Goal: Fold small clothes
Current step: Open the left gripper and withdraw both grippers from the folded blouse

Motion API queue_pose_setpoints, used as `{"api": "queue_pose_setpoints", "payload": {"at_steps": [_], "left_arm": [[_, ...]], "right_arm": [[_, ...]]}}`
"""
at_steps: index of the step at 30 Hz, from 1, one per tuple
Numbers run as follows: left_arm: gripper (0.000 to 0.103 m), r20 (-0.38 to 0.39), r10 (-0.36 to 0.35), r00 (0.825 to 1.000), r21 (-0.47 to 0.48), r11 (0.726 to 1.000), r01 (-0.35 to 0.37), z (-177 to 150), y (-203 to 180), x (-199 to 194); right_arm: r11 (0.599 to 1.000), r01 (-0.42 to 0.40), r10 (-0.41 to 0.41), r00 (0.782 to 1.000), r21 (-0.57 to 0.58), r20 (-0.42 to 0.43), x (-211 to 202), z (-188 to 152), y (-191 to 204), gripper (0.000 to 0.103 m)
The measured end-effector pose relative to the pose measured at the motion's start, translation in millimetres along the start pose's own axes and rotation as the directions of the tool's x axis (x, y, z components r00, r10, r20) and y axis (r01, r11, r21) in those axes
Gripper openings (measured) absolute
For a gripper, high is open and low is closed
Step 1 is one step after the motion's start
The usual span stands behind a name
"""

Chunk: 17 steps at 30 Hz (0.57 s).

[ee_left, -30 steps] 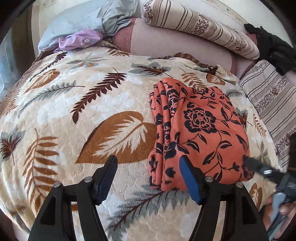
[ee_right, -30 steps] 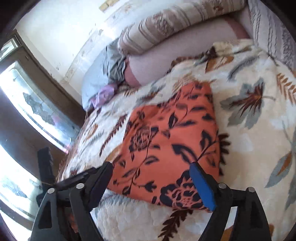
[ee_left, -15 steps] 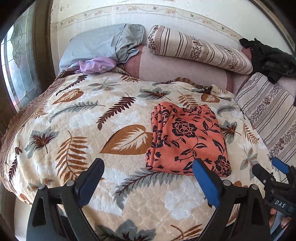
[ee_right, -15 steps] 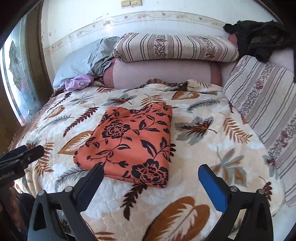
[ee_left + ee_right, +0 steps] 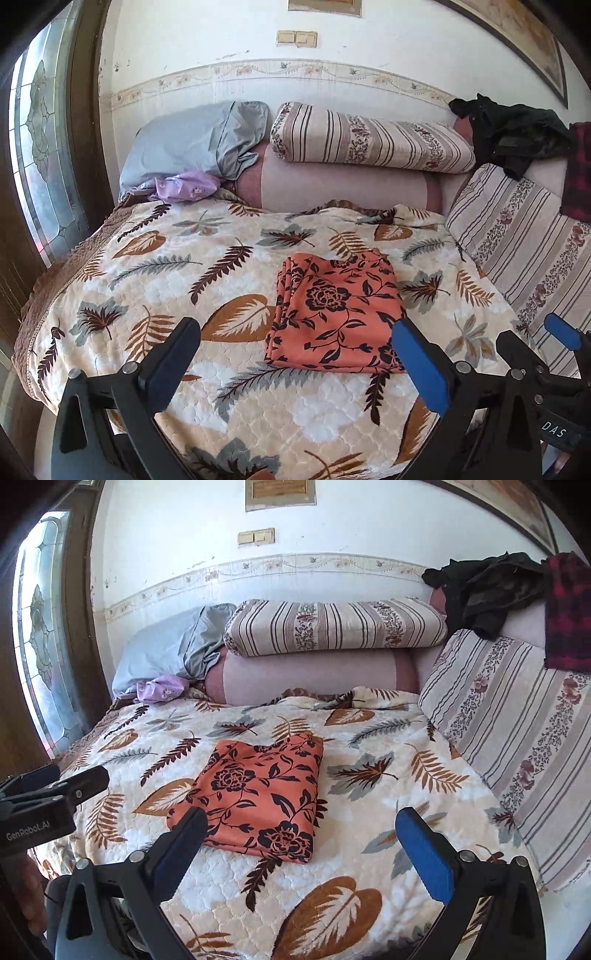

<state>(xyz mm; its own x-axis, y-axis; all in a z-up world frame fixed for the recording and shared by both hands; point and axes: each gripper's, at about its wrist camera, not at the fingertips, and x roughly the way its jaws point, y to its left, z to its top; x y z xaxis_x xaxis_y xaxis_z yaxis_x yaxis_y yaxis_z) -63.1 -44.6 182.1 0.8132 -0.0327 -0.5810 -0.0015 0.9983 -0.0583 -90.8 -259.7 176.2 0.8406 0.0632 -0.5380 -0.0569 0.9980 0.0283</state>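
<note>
Left wrist view. Left gripper [image 5: 295, 345] fills the bottom of the frame, jaws opening, near their widest, nothing between the pads. The folded orange floral garment [image 5: 334, 312] lies flat on the leaf-print bedspread [image 5: 184, 266], centre of frame, a little right of middle, layered fold edges along its left side. It is clear of both grippers. The right gripper [image 5: 537, 341] shows at the lower right edge, also off the cloth. Upper left: a grey pillow [image 5: 192, 142] with a small lilac garment [image 5: 184, 186] bunched just below it. Upper right: a dark garment [image 5: 513, 133] heaped beside a striped bolster [image 5: 369, 138].

Right wrist view. Right gripper [image 5: 299, 829] at the bottom, jaws spread wide and empty. The orange garment [image 5: 258, 794] sits centre-left of frame on the bedspread [image 5: 388, 775], a tidy rectangle, its near corner just behind the left-hand pad in the picture but not visibly touched. Left gripper [image 5: 79, 781] enters from the left edge, apart from the cloth. Lilac garment [image 5: 159, 688] again at upper left, dark garment [image 5: 484, 587] at upper right.

Judgement: this piece looks finished and released; the step in hand is the break between items. The next move likely calls for reaching to an unfolded piece, perhaps the lilac one at the far left of the bed, and drawing it onto open bedspread without disturbing the orange stack.
</note>
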Motion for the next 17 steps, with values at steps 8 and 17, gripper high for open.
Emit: {"api": "queue_pose_setpoints", "payload": {"at_steps": [8, 17], "left_arm": [[0.103, -0.067, 0.036, 0.997, 0.015, 0.999, -0.035, -6.0, -5.5, 22.7], [0.103, -0.073, 0.025, 0.997, -0.002, 1.000, -0.026, -4.9, -0.6, 36.5]], "right_arm": [[1.000, -0.015, 0.015, 1.000, -0.022, -0.027, 10.9, -3.4, 6.4, 0.103], [0.998, -0.021, 0.017, 0.998, -0.056, -0.059, 29.6, -1.6, 14.7, 0.103]]}}
